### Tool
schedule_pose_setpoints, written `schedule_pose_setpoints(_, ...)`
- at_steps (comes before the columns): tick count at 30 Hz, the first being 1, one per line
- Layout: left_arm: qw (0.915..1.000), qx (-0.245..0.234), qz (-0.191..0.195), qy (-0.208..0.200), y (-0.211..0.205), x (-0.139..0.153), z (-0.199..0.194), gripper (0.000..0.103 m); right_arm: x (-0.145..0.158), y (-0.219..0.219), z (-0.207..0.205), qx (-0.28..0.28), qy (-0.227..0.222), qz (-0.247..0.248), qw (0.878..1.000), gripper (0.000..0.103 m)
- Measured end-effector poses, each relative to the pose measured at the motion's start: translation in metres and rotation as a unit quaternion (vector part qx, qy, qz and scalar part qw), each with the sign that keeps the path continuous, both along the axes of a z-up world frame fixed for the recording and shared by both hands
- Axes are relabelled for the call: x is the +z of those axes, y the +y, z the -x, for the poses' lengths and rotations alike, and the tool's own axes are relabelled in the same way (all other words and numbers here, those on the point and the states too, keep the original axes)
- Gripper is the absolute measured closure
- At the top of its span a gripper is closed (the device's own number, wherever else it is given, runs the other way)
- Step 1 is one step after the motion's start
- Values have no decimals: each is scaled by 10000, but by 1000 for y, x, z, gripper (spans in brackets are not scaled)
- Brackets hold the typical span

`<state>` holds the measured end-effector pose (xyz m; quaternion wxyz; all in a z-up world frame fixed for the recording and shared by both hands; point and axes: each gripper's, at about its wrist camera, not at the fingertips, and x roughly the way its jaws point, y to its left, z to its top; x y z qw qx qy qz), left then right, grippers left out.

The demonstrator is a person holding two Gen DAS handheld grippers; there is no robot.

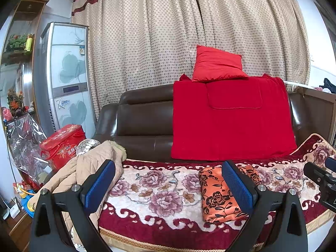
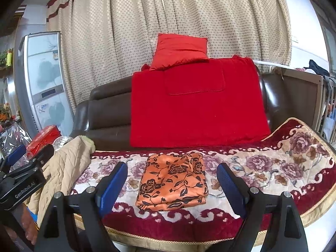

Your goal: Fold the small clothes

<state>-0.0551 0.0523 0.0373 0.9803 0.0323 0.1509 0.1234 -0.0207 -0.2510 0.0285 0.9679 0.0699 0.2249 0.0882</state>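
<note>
Home living room: brown leather sofa (image 2: 109, 113), dotted curtains (image 2: 168, 21), fridge (image 1: 67, 73), red cushion (image 2: 178, 50).

My right gripper (image 2: 172, 185) hovers with its blue pads spread wide, nothing between them. Beyond it the orange floral cloth (image 2: 172, 183) lies folded flat on the floral blanket (image 2: 273, 168). My left gripper (image 2: 23, 163) pokes in at the left, beside a beige quilted jacket (image 2: 63, 168). A red throw (image 2: 195, 105) drapes the brown sofa (image 2: 109, 113).
</note>
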Motion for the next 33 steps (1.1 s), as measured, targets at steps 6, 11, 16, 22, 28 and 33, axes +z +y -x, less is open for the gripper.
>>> schedule_pose_setpoints(6,10000,19,25,33,6,0,-1,2,-1,5,-1,2,21,53,10000,13)
schedule_pose_setpoints(11,10000,35,39,61,9,-2,-4,2,-2,9,-4,11,46,106,9999,13)
schedule_pose_setpoints(16,9999,57,61,94,12,-5,-6,2,-6,12,-6,20,102,131,9999,13)
schedule_pose_setpoints(22,9998,82,70,136,15,-9,-10,2,-9,15,-9,22,145,156,9998,13)
schedule_pose_setpoints(28,9997,111,99,179,16,-13,-13,2,-11,18,-10,19,177,167,9997,13)
schedule_pose_setpoints(33,9996,117,112,216,18,-16,-16,2,-14,20,-13,22,205,184,9996,13)
